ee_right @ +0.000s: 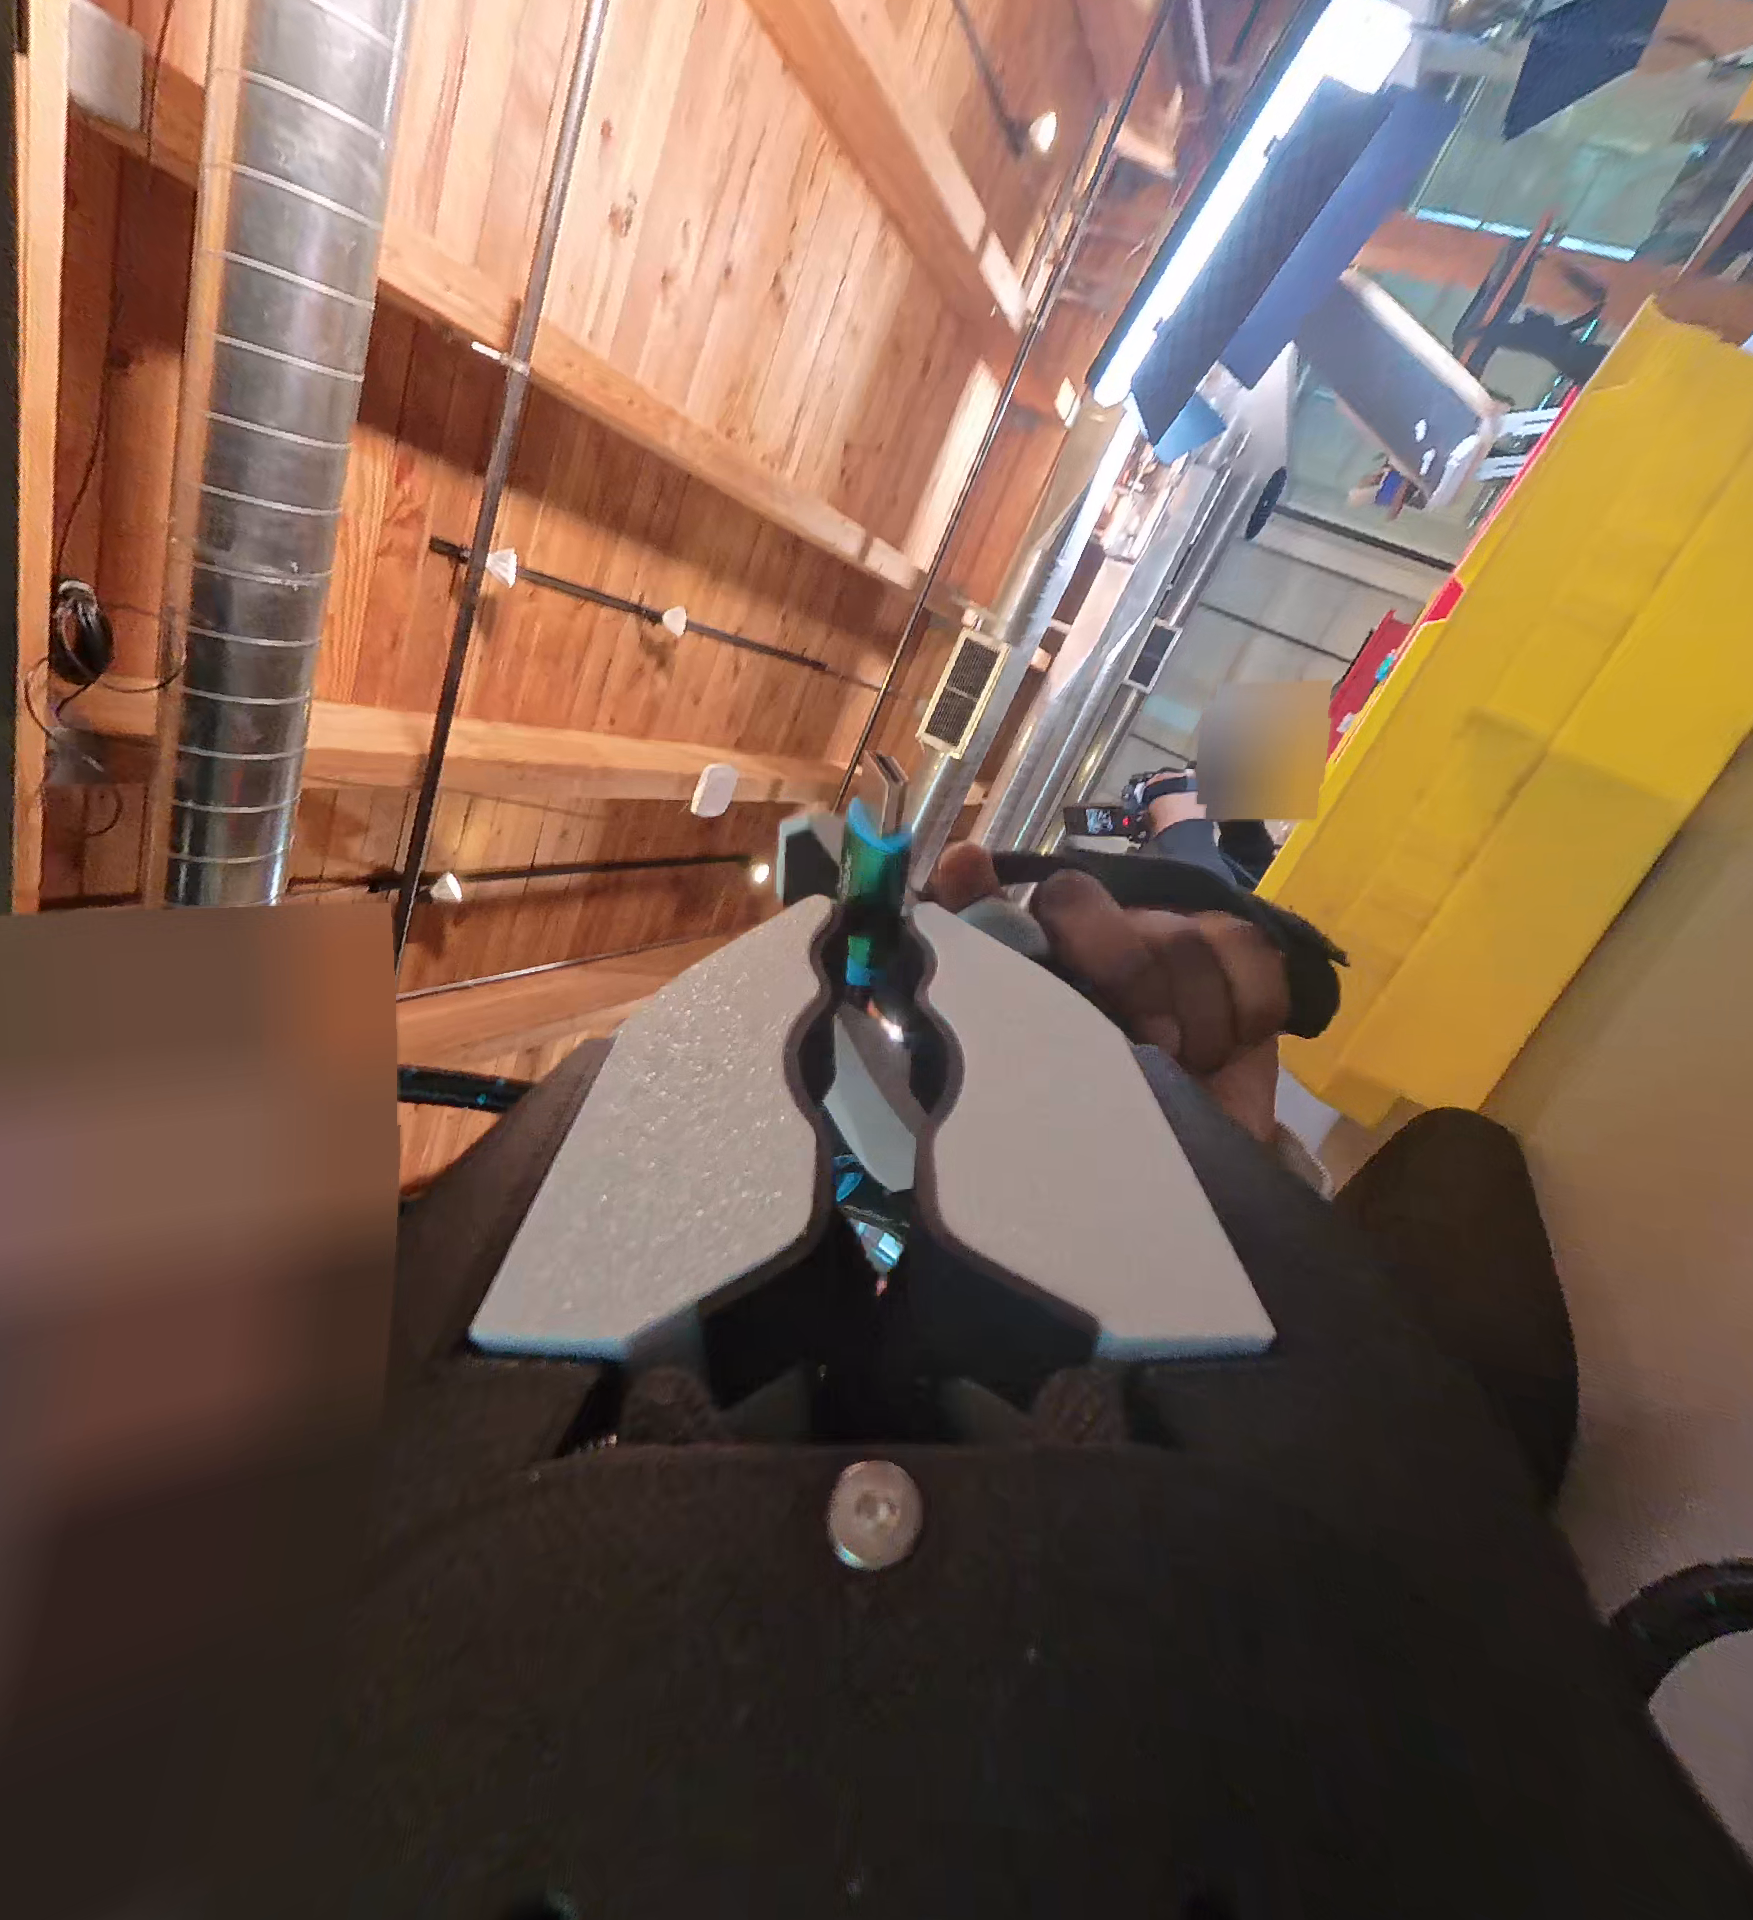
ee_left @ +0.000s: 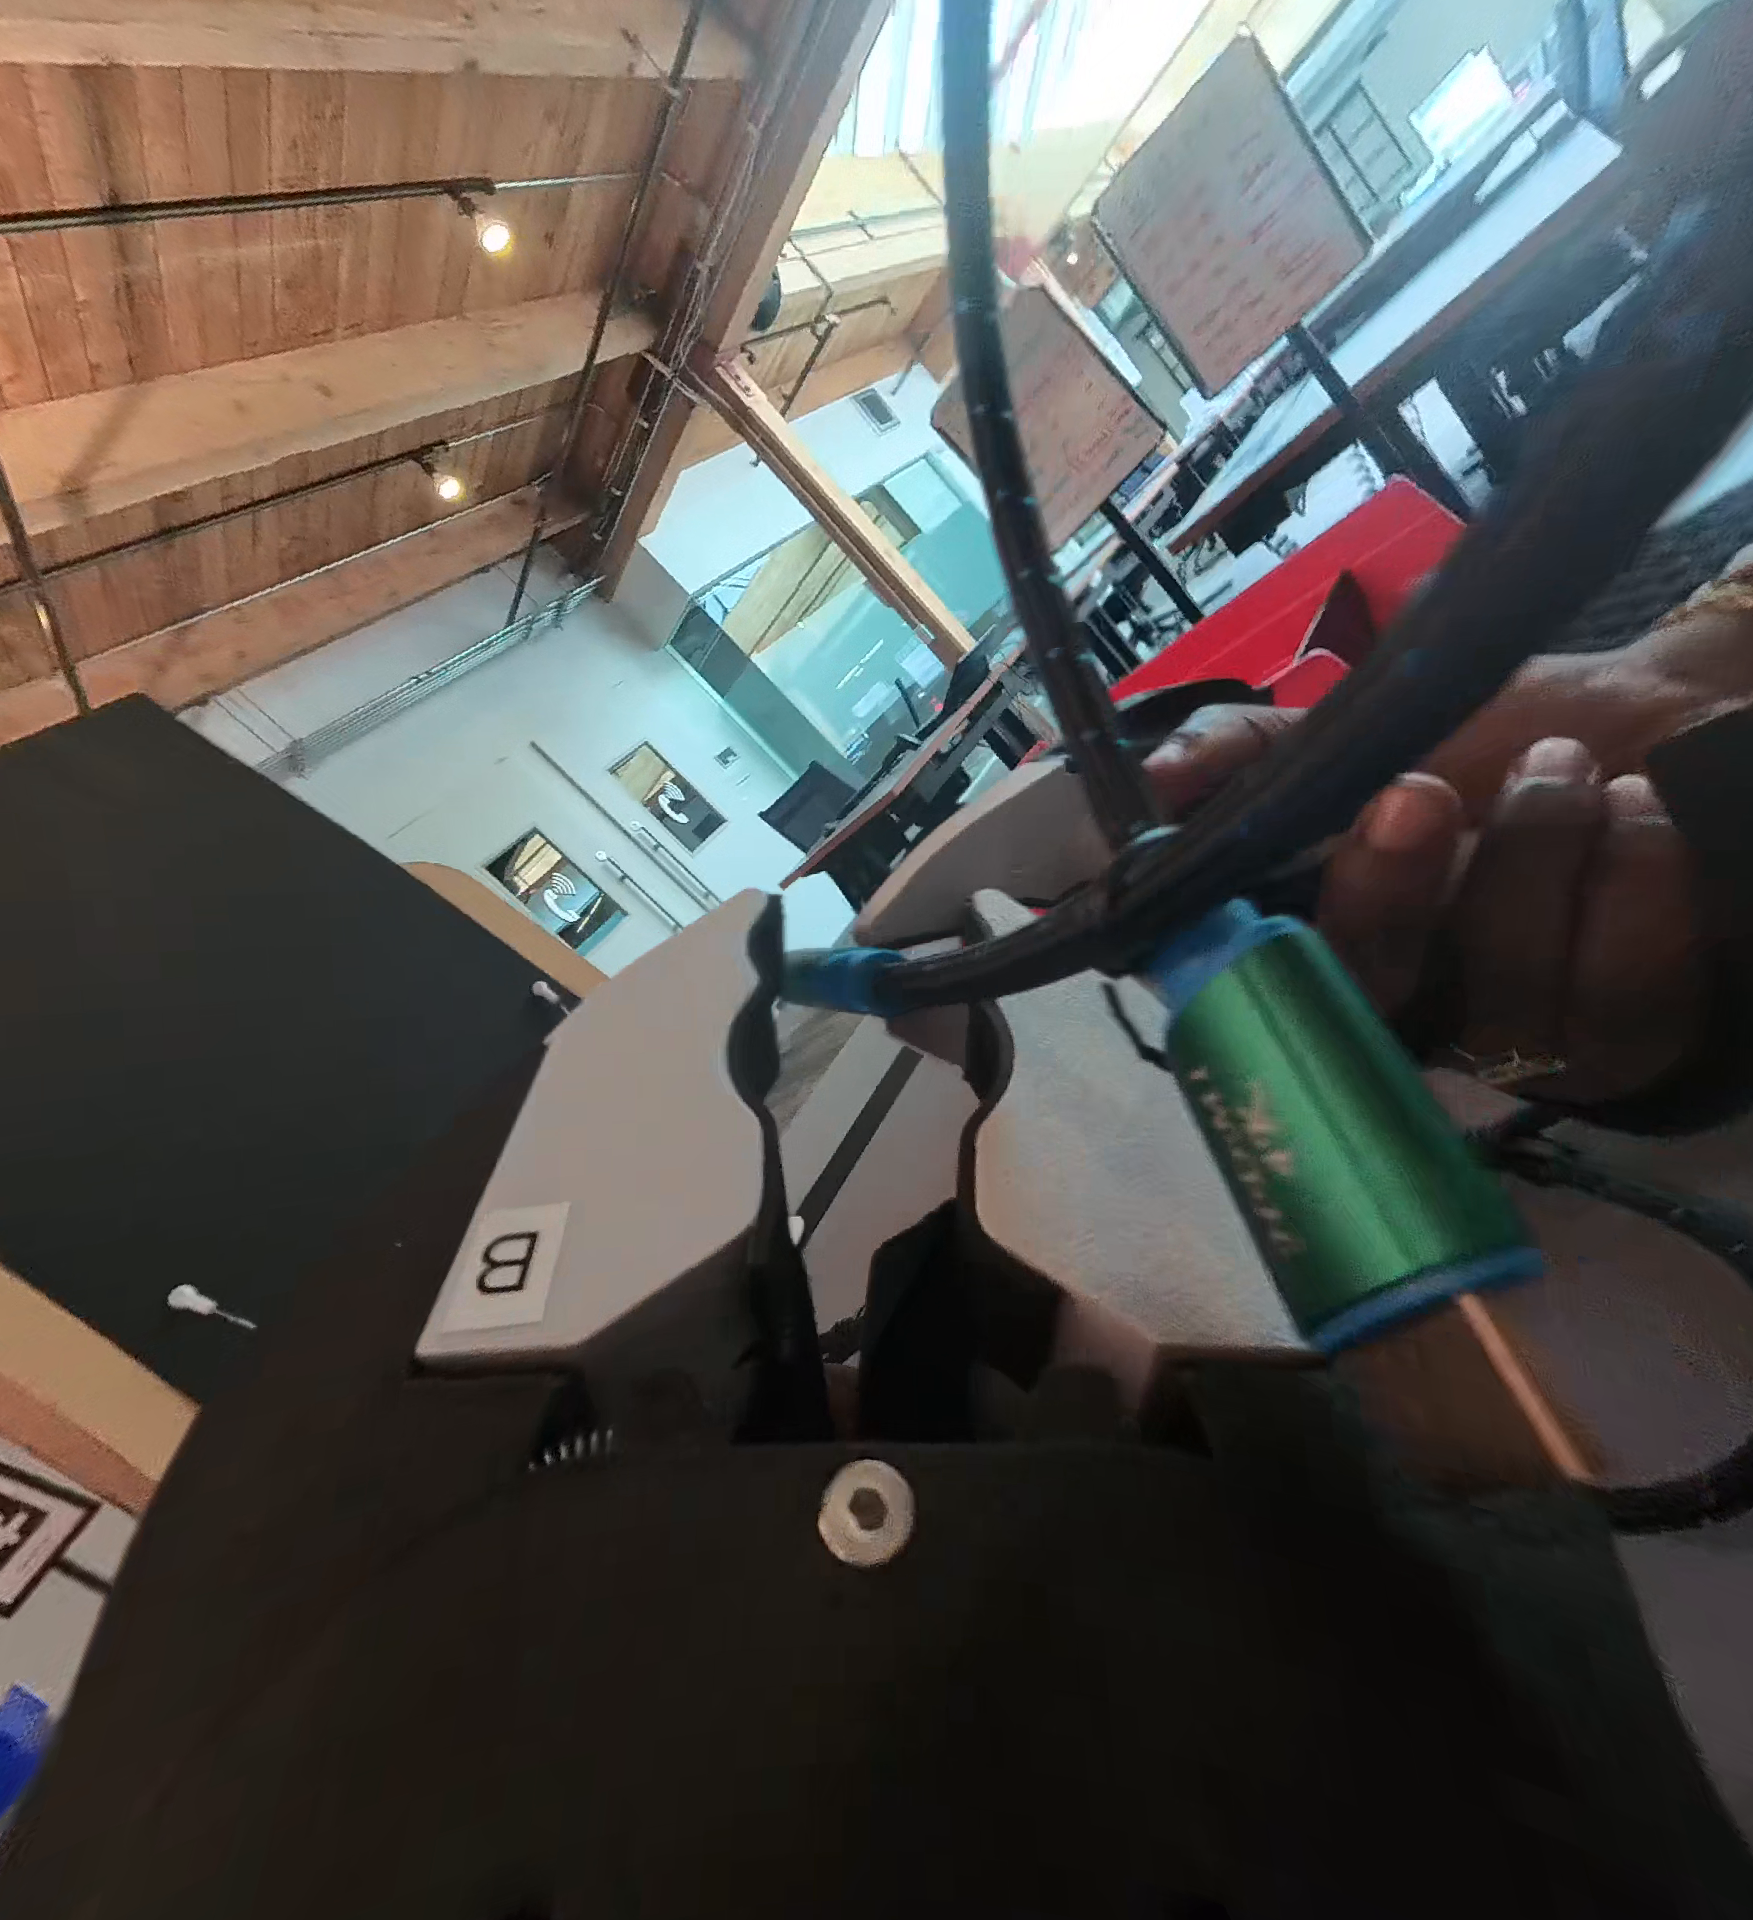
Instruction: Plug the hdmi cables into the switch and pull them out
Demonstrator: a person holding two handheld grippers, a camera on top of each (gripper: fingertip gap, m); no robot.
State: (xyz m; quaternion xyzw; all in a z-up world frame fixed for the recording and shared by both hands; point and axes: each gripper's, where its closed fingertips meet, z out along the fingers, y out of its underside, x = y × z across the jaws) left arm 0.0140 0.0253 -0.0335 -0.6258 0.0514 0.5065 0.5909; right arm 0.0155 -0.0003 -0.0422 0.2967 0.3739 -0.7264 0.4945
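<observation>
The HDMI cable [ee_left: 965, 982] crosses the left gripper [ee_left: 877, 997] tips; the right gripper [ee_right: 872, 935] pinches its green plug [ee_right: 867, 914], which may slip because the grip is small.

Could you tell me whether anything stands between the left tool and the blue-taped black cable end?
Nothing visible does: the black cable with blue-taped end sits between the left tool's open fingertips, and the right tool grips it just behind.
</observation>
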